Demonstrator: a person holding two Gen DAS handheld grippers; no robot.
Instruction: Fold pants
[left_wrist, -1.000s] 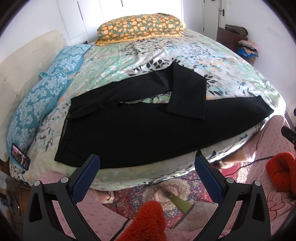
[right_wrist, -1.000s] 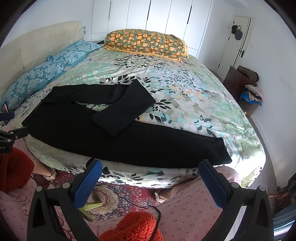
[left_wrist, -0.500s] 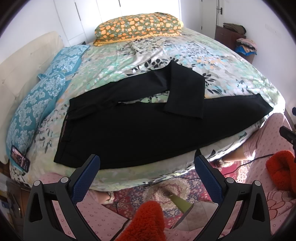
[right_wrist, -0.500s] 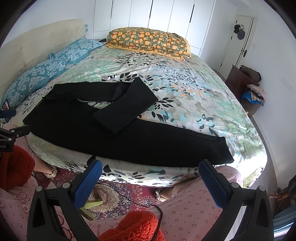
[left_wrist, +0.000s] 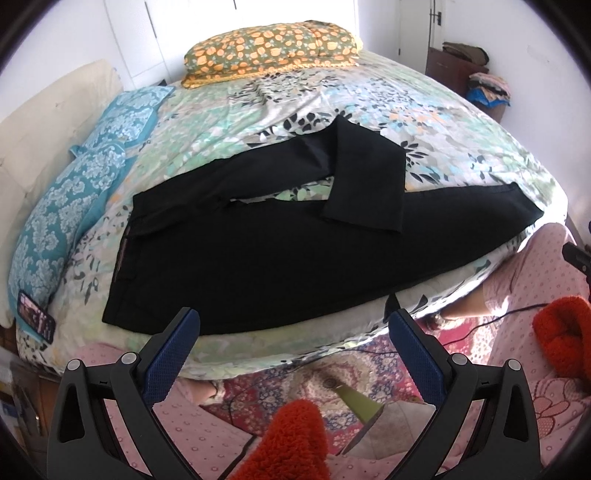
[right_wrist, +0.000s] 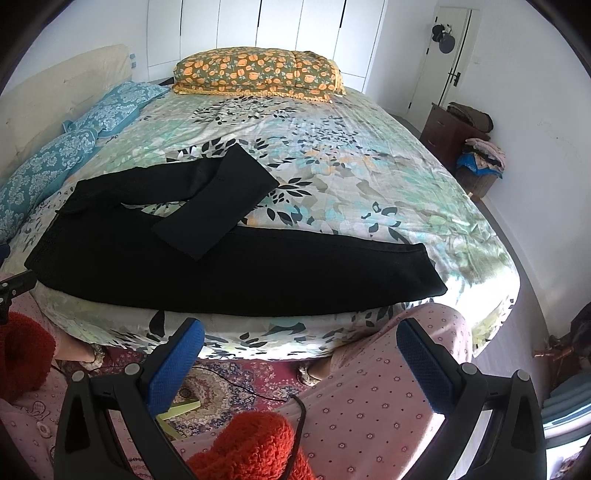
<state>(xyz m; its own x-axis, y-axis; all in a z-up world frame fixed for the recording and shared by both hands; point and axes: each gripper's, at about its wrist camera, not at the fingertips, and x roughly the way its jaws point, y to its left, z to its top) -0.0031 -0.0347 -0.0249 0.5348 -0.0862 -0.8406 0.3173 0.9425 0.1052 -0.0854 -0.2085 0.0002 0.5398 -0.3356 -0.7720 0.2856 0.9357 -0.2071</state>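
Both grippers, left (left_wrist: 291, 347) and right (right_wrist: 301, 356), held clear, jaws spread, empty. Pants (left_wrist: 258, 254) spread on bed (right_wrist: 332, 155); soft, limp; best gripped at hem and waistband.

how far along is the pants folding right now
Barely started. Done: the black pants lie spread on the floral bedspread, the near leg straight along the bed edge, the far leg doubled back with its cuff resting across the near one. In hand: nothing; the left gripper and right gripper are both open, short of the bed. Left: straightening that far leg, stacking the legs, then folding lengthwise.
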